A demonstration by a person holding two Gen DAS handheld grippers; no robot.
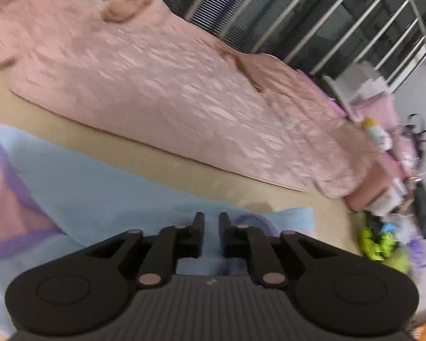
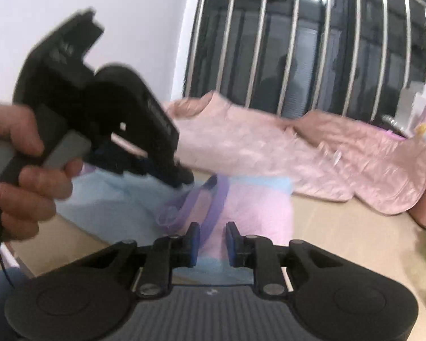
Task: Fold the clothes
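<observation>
Your left gripper [image 1: 211, 216] and right gripper [image 2: 212, 227] hover slightly parted, holding nothing, over the blue-and-pink garment [image 2: 241, 199] with purple trim lying rumpled just ahead beneath them.

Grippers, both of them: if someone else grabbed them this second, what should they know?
Left gripper: jaws slightly apart, nothing pinched, over the blue-and-pink garment near its purple neckline.
Right gripper: jaws slightly apart, empty, above the same garment.
The garment lies rumpled on the tan surface; the pink quilted jacket lies spread out behind it.
Done: no finished fold visible.
Left: fold both.
</observation>
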